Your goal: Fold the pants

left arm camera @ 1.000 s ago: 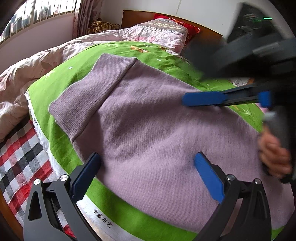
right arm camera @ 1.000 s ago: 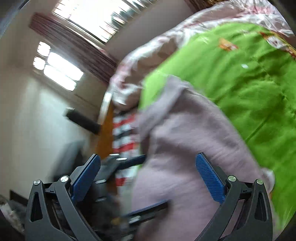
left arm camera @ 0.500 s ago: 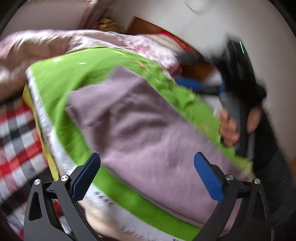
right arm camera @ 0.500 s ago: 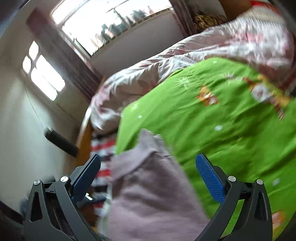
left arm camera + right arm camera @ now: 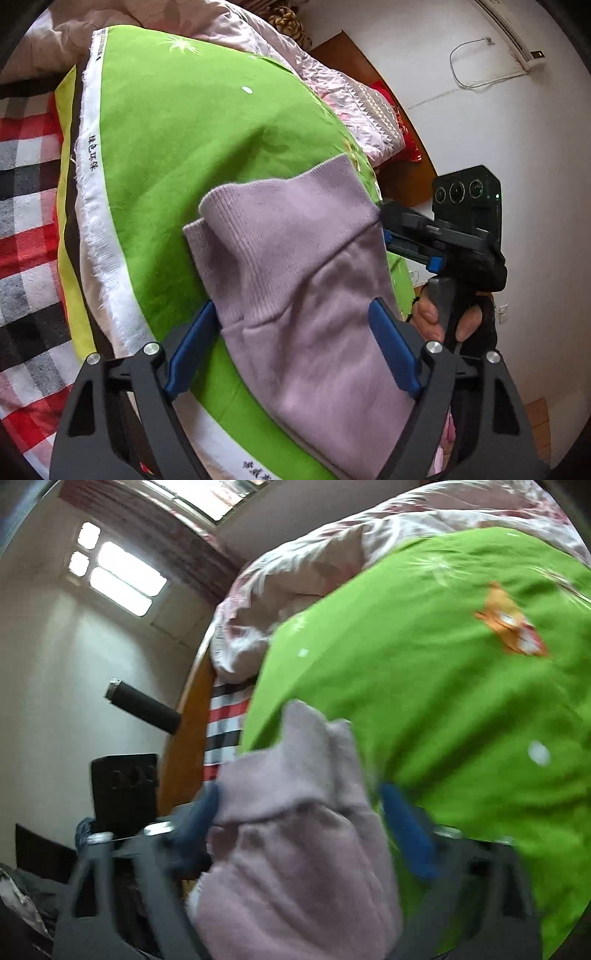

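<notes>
Lilac knit pants (image 5: 295, 280) lie folded on a green sheet (image 5: 192, 147), ribbed band end uppermost in the left wrist view. My left gripper (image 5: 291, 343) straddles the pants just below the band. Its jaws are closing, the cloth lies between the blue pads (image 5: 192, 350), and no pinch shows. In the blurred right wrist view my right gripper (image 5: 303, 823) straddles the same end of the pants (image 5: 295, 867), jaws closing with cloth between them. A hand (image 5: 432, 321) holds that gripper at the pants' far edge, where its fingertips are hidden.
The sheet's white hem (image 5: 92, 206) runs along the bed edge over a red, black and white plaid blanket (image 5: 26, 221). A pink quilt (image 5: 325, 85) and wooden headboard (image 5: 354, 55) lie beyond. The right wrist view shows a wooden bed frame (image 5: 188, 738) and a window (image 5: 122, 579).
Both grippers have swung in over the ribbed end of the pants, and the left view has rolled. Both pairs of fingers stand narrower than before, with the cloth between them.
</notes>
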`<state>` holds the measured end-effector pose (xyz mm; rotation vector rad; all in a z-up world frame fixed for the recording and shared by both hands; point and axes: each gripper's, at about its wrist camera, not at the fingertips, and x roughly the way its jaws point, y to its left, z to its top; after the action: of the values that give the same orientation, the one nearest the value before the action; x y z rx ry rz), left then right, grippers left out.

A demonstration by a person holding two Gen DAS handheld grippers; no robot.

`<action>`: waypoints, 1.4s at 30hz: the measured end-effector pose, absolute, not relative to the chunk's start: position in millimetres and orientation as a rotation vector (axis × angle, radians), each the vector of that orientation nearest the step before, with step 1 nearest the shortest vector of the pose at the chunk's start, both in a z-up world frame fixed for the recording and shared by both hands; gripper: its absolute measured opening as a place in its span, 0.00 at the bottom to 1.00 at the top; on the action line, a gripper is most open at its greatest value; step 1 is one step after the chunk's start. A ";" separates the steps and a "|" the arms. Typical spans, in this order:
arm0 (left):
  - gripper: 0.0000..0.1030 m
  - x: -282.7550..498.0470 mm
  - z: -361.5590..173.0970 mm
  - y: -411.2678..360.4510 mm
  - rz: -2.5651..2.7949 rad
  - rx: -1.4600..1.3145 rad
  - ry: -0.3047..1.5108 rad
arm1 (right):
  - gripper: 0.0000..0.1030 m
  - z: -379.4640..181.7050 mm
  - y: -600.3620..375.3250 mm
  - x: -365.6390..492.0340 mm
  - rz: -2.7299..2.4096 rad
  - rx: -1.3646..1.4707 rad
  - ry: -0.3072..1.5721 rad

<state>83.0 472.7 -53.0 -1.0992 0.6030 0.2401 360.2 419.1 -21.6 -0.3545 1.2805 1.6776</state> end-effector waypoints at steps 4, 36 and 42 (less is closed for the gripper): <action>0.86 91.0 -52.5 477.1 0.246 -1.093 0.624 | 0.39 -16.3 417.9 347.8 1.624 -0.446 1.169; 0.15 89.6 123.3 204.1 0.273 -0.041 0.328 | 0.29 146.8 117.5 303.2 1.556 -0.048 0.639; 0.15 130.5 36.7 57.5 -0.032 0.315 0.612 | 0.96 101.6 -66.1 302.8 1.138 0.096 0.750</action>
<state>130.5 57.5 36.7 0.3154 0.6123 -0.0319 302.8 -66.1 101.6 0.0963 0.7504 1.1384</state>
